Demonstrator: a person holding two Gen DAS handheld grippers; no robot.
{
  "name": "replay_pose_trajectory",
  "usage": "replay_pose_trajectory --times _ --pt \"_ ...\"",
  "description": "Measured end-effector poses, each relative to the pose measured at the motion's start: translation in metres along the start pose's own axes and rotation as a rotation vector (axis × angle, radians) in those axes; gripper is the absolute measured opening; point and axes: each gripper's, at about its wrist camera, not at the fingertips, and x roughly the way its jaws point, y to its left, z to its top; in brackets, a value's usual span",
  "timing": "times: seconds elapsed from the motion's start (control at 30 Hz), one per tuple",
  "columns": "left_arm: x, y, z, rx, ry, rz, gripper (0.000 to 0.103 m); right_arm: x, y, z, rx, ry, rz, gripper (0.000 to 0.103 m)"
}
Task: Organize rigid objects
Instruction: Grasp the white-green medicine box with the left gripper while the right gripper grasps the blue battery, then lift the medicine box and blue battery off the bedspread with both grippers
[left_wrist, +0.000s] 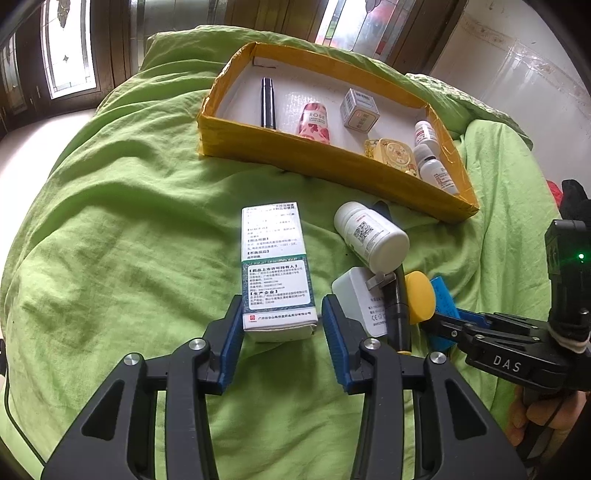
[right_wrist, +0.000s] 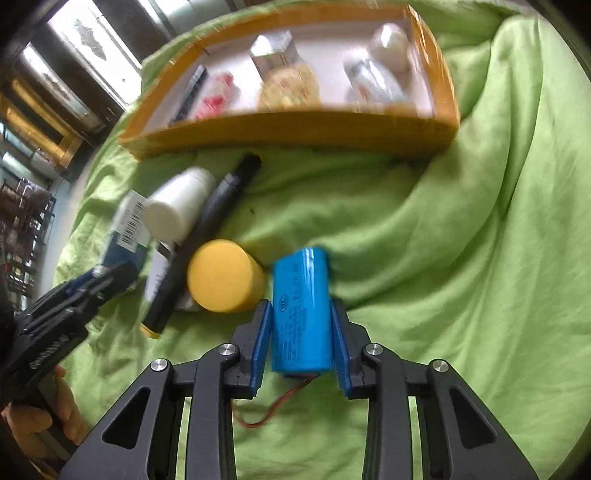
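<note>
My left gripper (left_wrist: 282, 314) is open around the near end of a white and green medicine box (left_wrist: 275, 269) that lies on the green sheet; its right pad stands apart from the box. My right gripper (right_wrist: 301, 317) is shut on a blue battery (right_wrist: 301, 310) with red wires trailing behind. A white pill bottle (left_wrist: 371, 234), a white charger plug (left_wrist: 360, 299), a black pen (right_wrist: 201, 236) and a yellow-capped jar (right_wrist: 223, 275) lie between the two grippers. The yellow cardboard tray (left_wrist: 295, 155) behind holds several small items.
In the tray lie a dark tube (left_wrist: 267, 101), a pink rose tube (left_wrist: 314, 122), a small grey box (left_wrist: 360, 109), a yellow tin (left_wrist: 393, 153) and two white dropper bottles (left_wrist: 436, 170). The green sheet (left_wrist: 129, 240) is rumpled. Windows stand behind.
</note>
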Motion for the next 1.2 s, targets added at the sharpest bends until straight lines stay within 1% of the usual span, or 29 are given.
replay_pose_trajectory --times 0.03,0.1,0.23,0.33,0.37,0.4,0.43,0.5,0.6,0.7,0.9,1.0,1.07,1.2 --pt "-0.001 -0.001 0.000 0.000 -0.005 -0.001 0.051 0.001 -0.001 0.001 0.008 0.004 0.006 0.028" --pt "-0.004 -0.001 0.001 0.000 -0.019 -0.004 0.053 0.000 -0.001 0.004 0.012 0.004 0.007 0.028" --pt "0.000 0.002 0.008 -0.028 -0.024 -0.017 0.054 0.006 -0.004 0.009 0.034 0.039 0.014 0.030" --pt "0.012 0.003 0.013 -0.032 -0.012 0.002 0.053 0.007 0.001 0.011 -0.008 0.036 -0.015 0.030" --pt "0.017 0.004 0.014 -0.037 0.002 0.002 0.052 0.007 0.004 0.011 -0.026 0.034 -0.027 0.029" --pt "0.021 0.005 0.014 -0.044 0.010 0.001 0.036 0.007 0.007 0.010 -0.047 0.029 -0.039 0.029" --pt "0.025 0.005 0.014 -0.050 0.023 0.001 0.032 0.006 0.008 0.010 -0.054 0.024 -0.042 0.029" --pt "0.024 0.006 0.012 -0.062 0.011 -0.004 0.032 0.002 0.004 0.014 -0.041 0.009 -0.014 0.028" --pt "0.016 0.008 0.011 -0.071 -0.007 -0.029 0.032 -0.014 -0.008 0.014 0.009 -0.030 0.068 0.028" --pt "0.011 0.008 0.009 -0.080 -0.016 -0.049 0.032 -0.028 -0.017 0.016 0.030 -0.071 0.101 0.028" --pt "0.006 0.008 0.007 -0.076 -0.029 -0.042 0.032 -0.032 -0.024 0.014 0.039 -0.084 0.106 0.028" --pt "0.004 0.008 0.007 -0.072 -0.035 -0.035 0.032 -0.032 -0.010 0.014 0.024 -0.094 0.103 0.028" --pt "0.004 0.007 0.007 -0.070 -0.037 -0.029 0.032 -0.036 -0.013 0.010 0.014 -0.100 0.102 0.028" --pt "0.003 0.008 0.006 -0.068 -0.042 -0.017 0.032 -0.031 -0.006 0.012 0.005 -0.105 0.102 0.028"
